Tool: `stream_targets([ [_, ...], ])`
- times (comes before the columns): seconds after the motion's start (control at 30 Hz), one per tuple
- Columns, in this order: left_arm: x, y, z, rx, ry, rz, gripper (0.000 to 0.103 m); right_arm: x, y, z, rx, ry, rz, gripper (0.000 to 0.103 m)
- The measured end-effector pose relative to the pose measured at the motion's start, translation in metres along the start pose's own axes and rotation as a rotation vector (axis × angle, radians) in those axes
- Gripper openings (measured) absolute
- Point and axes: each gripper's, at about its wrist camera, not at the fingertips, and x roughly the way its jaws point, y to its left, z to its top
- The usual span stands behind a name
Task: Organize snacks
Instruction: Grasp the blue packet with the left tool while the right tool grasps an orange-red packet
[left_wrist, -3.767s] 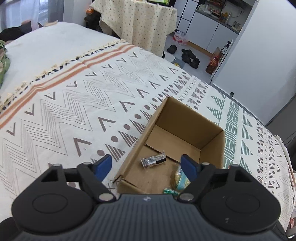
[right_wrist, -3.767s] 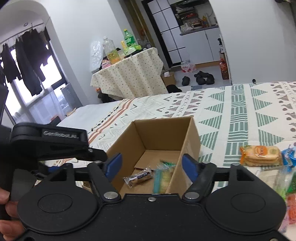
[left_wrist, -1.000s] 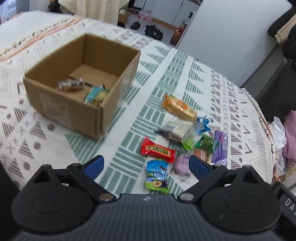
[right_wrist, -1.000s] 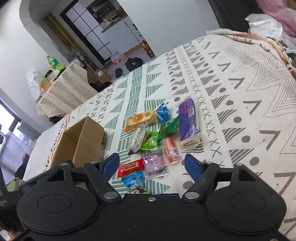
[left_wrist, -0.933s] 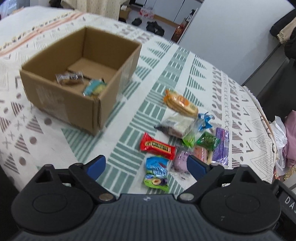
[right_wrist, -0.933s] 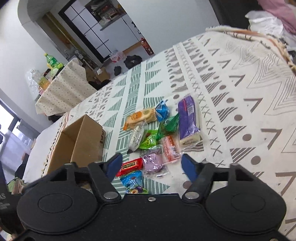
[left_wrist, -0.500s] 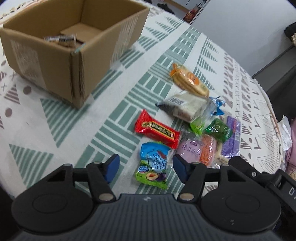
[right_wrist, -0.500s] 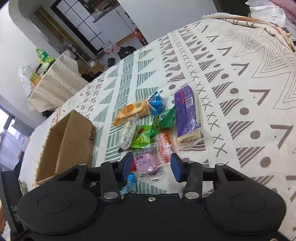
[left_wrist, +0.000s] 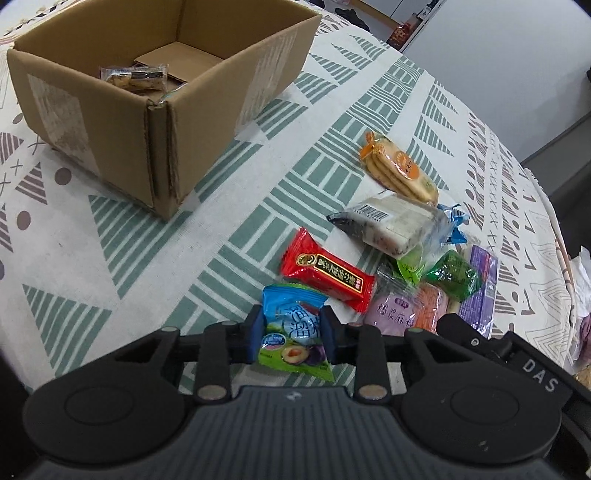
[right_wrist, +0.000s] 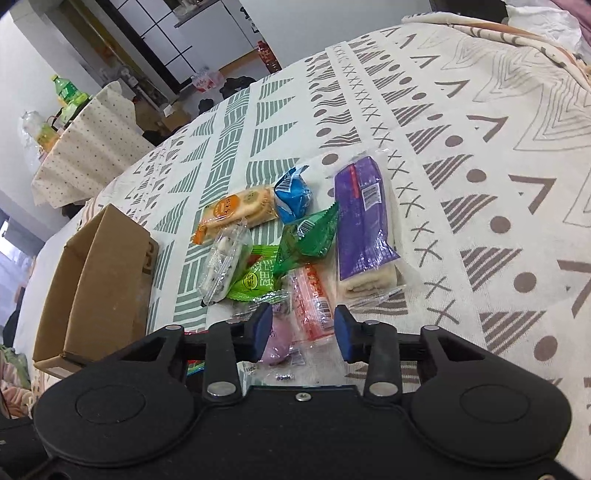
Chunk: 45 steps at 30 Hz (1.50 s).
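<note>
My left gripper (left_wrist: 291, 334) is shut on a blue and green plum candy packet (left_wrist: 293, 332) at the near edge of the snack pile. A red bar packet (left_wrist: 327, 275) lies just beyond it. My right gripper (right_wrist: 301, 332) has narrowed around a purple packet (right_wrist: 277, 339) and an orange-pink packet (right_wrist: 312, 301); its pads stand beside them and I cannot tell if they press. The open cardboard box (left_wrist: 110, 122), also in the right wrist view (right_wrist: 99, 273), holds a clear-wrapped snack (left_wrist: 135, 77).
More snacks lie on the patterned cloth: an orange cracker pack (right_wrist: 238, 208), a white speckled cake (left_wrist: 391, 225), green packets (right_wrist: 308, 240), a blue packet (right_wrist: 293, 194) and a long purple packet (right_wrist: 364, 221). A covered side table (right_wrist: 88, 144) stands beyond.
Both grippers came down onto the snack pile and closed in. The left one has taken hold of the plum candy packet; the right one has narrowed around the purple and orange-pink packets.
</note>
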Motion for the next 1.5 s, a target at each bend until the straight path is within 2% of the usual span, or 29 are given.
stream_targets([
  [0.2, -0.005, 0.007, 0.002, -0.001, -0.006, -0.003, 0.031, 0.004, 0.002, 0.001, -0.015, -0.024, -0.022, 0.033],
  [0.3, -0.01, 0.011, 0.004, 0.001, -0.017, -0.005, 0.031, 0.007, 0.002, 0.001, -0.037, -0.034, -0.045, 0.026],
  [0.53, -0.024, 0.018, 0.007, -0.016, -0.039, -0.021, 0.031, 0.018, 0.005, -0.003, -0.07, 0.014, -0.061, 0.025],
  [0.63, -0.029, 0.019, 0.006, -0.009, -0.049, -0.022, 0.031, 0.015, 0.007, -0.007, -0.087, 0.043, -0.063, 0.019],
  [0.7, -0.032, 0.02, 0.005, -0.006, -0.049, -0.023, 0.031, 0.011, 0.008, -0.011, -0.087, 0.057, -0.062, 0.018],
  [0.97, -0.034, 0.025, 0.001, 0.007, -0.039, -0.017, 0.031, -0.005, 0.004, -0.025, -0.044, 0.088, -0.091, 0.019],
  [1.2, -0.025, 0.026, 0.003, 0.007, -0.022, 0.0, 0.031, 0.004, 0.01, -0.021, -0.061, 0.083, -0.099, 0.029],
  [1.4, -0.023, 0.025, 0.008, -0.003, -0.021, -0.002, 0.031, 0.017, 0.014, -0.018, -0.102, 0.099, -0.11, 0.029],
  [1.5, -0.028, 0.026, 0.011, -0.01, -0.033, -0.011, 0.031, 0.017, 0.015, -0.017, -0.12, 0.102, -0.122, 0.022],
])
